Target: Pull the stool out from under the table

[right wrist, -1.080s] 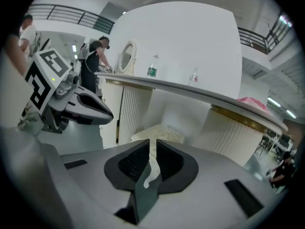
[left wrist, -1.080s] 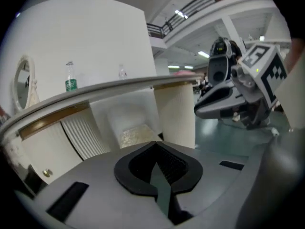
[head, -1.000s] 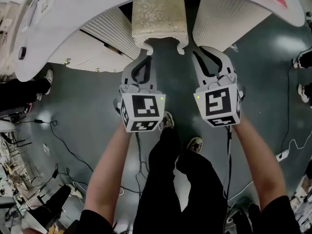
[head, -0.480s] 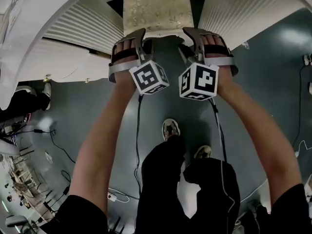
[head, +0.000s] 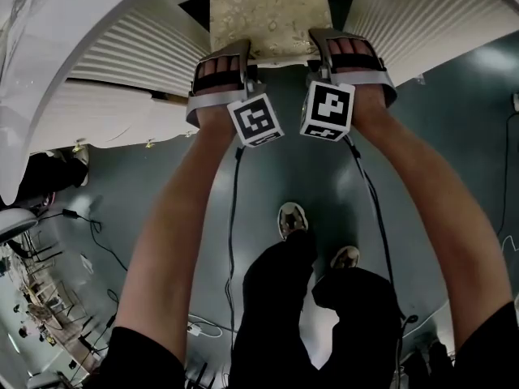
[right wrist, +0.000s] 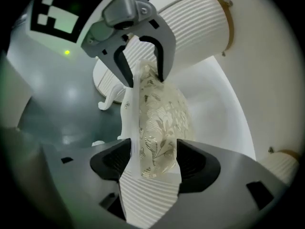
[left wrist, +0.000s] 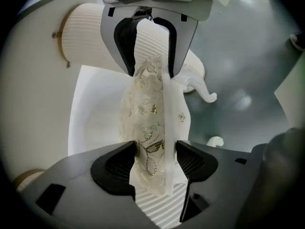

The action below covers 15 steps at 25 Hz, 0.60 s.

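The stool [head: 268, 10] has a cream, gold-flowered cushion on a white frame and stands tucked under the white table [head: 49, 71]. My left gripper [head: 223, 55] straddles the front left of the seat. My right gripper [head: 345, 47] straddles the front right. In the left gripper view, the left gripper [left wrist: 153, 163] has its jaws opening, with the seat edge [left wrist: 147, 113] between the pads. In the right gripper view, the right gripper [right wrist: 153, 163] has its jaws opening as well, around the seat edge [right wrist: 157, 113]. Neither pair of pads visibly presses. A curled white stool leg [left wrist: 202, 87] shows below.
Ribbed white table pedestals [head: 122, 63] flank the stool closely on both sides. The floor is dark grey. The person's feet [head: 290, 217] stand just behind the grippers. Cables [head: 89, 225] trail over the floor at the left.
Both grippers have moved forward from in front of the stool onto its seat edge. Their jaws, shut a second ago, now stand wide around the seat.
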Motion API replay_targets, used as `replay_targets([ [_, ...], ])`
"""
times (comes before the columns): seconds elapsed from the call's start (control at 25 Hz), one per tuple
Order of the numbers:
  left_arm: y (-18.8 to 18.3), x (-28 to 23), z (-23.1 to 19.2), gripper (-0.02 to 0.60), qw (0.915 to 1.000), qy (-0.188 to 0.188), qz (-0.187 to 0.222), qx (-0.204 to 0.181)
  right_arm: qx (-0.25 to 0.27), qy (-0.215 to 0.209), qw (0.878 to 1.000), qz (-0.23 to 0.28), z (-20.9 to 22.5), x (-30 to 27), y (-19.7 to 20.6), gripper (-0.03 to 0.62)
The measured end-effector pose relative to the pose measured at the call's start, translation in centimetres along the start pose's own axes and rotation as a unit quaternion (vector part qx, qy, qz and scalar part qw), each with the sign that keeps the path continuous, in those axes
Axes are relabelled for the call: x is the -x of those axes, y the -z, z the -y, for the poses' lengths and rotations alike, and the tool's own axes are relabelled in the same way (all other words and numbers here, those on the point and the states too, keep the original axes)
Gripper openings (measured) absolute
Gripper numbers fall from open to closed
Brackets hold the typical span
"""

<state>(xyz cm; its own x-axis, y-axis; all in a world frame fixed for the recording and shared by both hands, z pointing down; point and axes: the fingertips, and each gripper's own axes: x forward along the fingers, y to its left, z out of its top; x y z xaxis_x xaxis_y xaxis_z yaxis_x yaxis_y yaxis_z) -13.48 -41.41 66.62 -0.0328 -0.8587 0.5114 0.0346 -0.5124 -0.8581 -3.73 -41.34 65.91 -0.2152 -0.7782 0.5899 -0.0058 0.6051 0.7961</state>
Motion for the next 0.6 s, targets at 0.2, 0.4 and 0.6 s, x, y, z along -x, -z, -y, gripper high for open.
replay_targets([
  [0.2,0.0,0.1,0.0,0.267,0.9999,-0.013,0.006,-0.001,0.027,0.017,0.999,0.021,-0.3,0.1,-0.1,0.259],
  [0.4,-0.1,0.3,-0.5,0.222,0.9997,0.000,-0.022,0.005,0.032,0.011,0.999,0.009,-0.1,0.1,-0.1,0.238],
  [0.6,-1.0,2.9,1.0,0.216,0.9998,0.007,-0.016,0.013,0.027,0.002,1.000,0.014,-1.9,2.3,0.2,0.229],
])
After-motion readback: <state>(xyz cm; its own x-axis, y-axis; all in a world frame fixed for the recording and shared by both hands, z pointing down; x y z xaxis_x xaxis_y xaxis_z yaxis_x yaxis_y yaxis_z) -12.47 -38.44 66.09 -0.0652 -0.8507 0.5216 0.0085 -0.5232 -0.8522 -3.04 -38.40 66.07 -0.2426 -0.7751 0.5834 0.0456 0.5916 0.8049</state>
